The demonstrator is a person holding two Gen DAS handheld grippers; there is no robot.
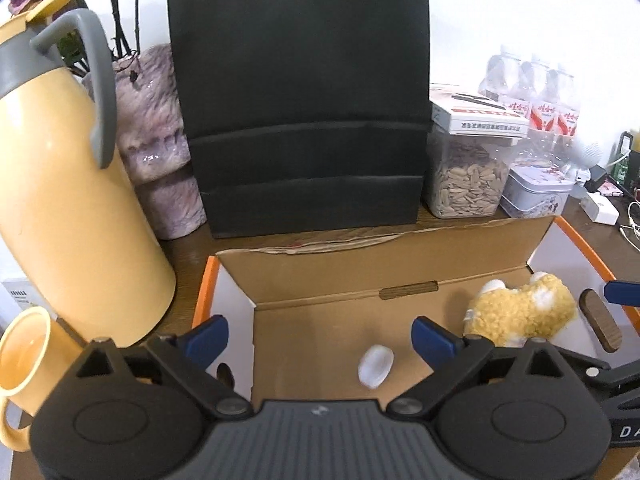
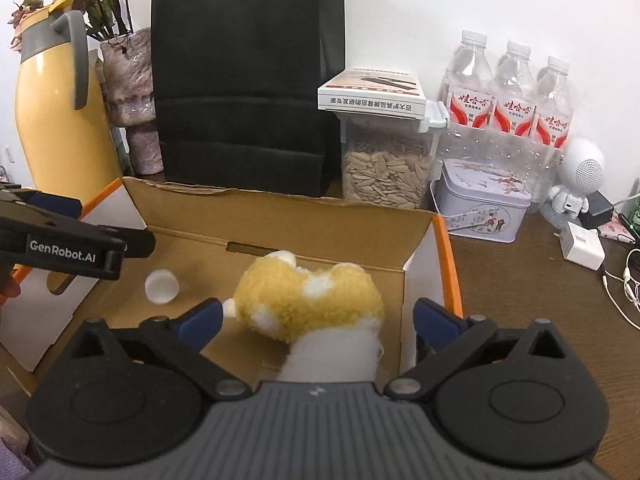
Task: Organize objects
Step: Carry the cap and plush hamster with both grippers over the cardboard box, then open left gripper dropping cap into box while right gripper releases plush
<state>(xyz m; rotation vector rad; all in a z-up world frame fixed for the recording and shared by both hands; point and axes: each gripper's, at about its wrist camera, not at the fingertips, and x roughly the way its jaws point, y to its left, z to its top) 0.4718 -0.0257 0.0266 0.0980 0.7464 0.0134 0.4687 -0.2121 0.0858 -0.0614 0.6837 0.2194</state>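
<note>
An open cardboard box (image 1: 340, 264) with orange edges sits on the wooden table; it also shows in the right wrist view (image 2: 280, 220). Inside lie a small white cap-like object (image 1: 375, 366) (image 2: 161, 286) and a yellow-and-white plush toy (image 1: 520, 312) (image 2: 308, 300). My left gripper (image 1: 320, 338) is open and empty above the box, the white object between its fingers but lower. My right gripper (image 2: 318, 318) is open, its fingers on either side of the plush toy, not closed on it. The left gripper's side (image 2: 60, 240) shows in the right wrist view.
Behind the box stand a black paper bag (image 1: 298, 100), a yellow thermos jug (image 1: 60, 180), a fuzzy pink vase (image 1: 156, 140), a seed container (image 2: 384, 172) with a book on top, water bottles (image 2: 508, 96), a tin (image 2: 480, 200) and a white speaker (image 2: 580, 176). A yellow mug (image 1: 24, 360) is at left.
</note>
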